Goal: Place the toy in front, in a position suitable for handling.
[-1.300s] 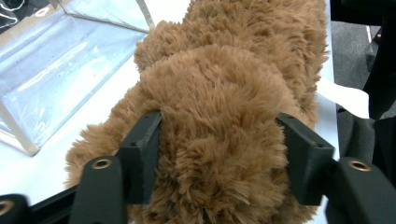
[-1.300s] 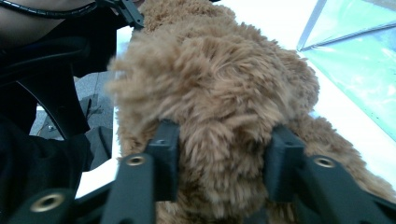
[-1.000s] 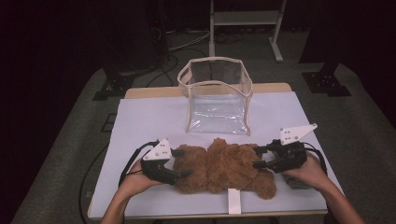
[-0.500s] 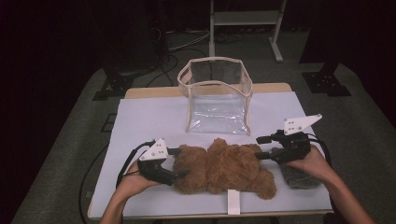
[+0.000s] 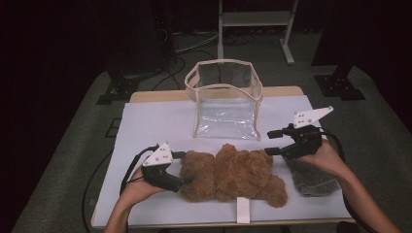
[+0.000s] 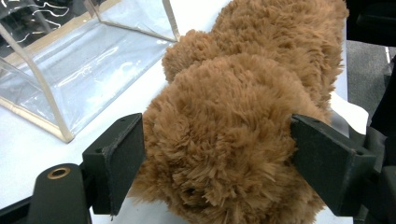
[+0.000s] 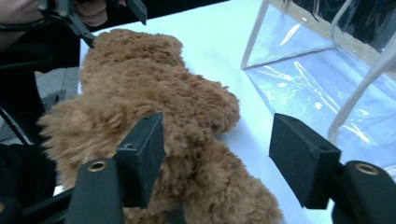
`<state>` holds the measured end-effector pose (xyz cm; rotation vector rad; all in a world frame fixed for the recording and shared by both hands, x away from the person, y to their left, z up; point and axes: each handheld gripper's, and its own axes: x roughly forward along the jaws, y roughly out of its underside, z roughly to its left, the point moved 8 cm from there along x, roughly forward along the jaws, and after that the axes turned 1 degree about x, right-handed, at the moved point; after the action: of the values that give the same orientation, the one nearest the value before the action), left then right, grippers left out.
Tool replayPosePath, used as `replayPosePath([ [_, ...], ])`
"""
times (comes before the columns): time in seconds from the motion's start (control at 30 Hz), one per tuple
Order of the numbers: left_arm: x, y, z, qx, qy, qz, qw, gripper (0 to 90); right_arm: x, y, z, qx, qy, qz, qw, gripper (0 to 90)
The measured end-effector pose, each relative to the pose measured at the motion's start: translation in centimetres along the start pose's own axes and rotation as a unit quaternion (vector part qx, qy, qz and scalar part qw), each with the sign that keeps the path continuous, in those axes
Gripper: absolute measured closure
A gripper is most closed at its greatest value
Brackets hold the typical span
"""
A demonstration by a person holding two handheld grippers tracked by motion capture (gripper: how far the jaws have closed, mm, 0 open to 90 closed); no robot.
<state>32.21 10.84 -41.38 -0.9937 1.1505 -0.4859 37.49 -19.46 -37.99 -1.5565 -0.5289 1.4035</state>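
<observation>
Jaws of left gripper [image 6: 219,154] straddle head of plush bear [image 5: 233,174]; right gripper [image 5: 272,141] gapes wide, empty. Bear likely soft, light; grip limbs.

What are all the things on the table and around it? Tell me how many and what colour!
teddy bear: one, brown, lying near the table's front edge
clear bag: one, see-through with beige trim, upright behind the bear
grey cloth: one, grey, under the right hand
table cover: one, white, over the table
tape strip: one, white, at the front edge
metal stand: one, pale, on the floor behind
left gripper: one, black, jaws around the bear's end
right gripper: one, black, open beside the bear
</observation>
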Motion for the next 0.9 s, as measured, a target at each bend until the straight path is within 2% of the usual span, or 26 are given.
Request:
replayPosePath([
  [0.2, -0.1, 0.4, 0.3, -0.007, -0.004, 0.003, 1.0, 14.7, 0.4, -2.2, -0.8, -0.01, 0.004, 0.003, 0.9999, 28.4],
  [0.37, -0.1, 0.7, 0.4, -0.008, -0.007, 0.008, 0.9999, 12.6, 0.8, -3.7, -0.9, -0.019, 0.001, 0.007, 0.9998, 26.7],
  [0.43, -0.2, 0.7, 0.4, -0.011, -0.01, 0.006, 0.9999, 11.1, 1.2, -4.9, -1.0, -0.027, -0.002, 0.009, 0.9996, 25.6],
  [0.5, -0.2, 0.7, 0.4, -0.011, -0.012, 0.007, 0.9999, 10.7, 1.2, -5.2, -1.0, -0.029, -0.003, 0.01, 0.9995, 25.5],
  [0.53, -0.2, 0.7, 0.4, -0.011, -0.012, 0.007, 0.9998, 9.8, 1.5, -6.1, -1.0, -0.037, -0.004, 0.013, 0.9992, 25.4],
  [0.6, -0.3, 0.7, 0.5, -0.01, -0.012, 0.007, 0.9998, 9.5, 1.6, -6.3, -1.0, -0.04, -0.004, 0.014, 0.9991, 25.4],
  [0.67, -0.2, 0.7, 0.6, -0.011, -0.013, 0.009, 0.9998, 9.2, 2.0, -7.5, -0.8, -0.049, -0.006, 0.014, 0.9987, 25.4],
  [0.9, -0.1, 0.6, 0.6, -0.011, -0.007, 0.01, 0.9999, 8.5, 2.7, -8.8, -0.8, -0.055, -0.011, 0.015, 0.9983, 24.8],
])
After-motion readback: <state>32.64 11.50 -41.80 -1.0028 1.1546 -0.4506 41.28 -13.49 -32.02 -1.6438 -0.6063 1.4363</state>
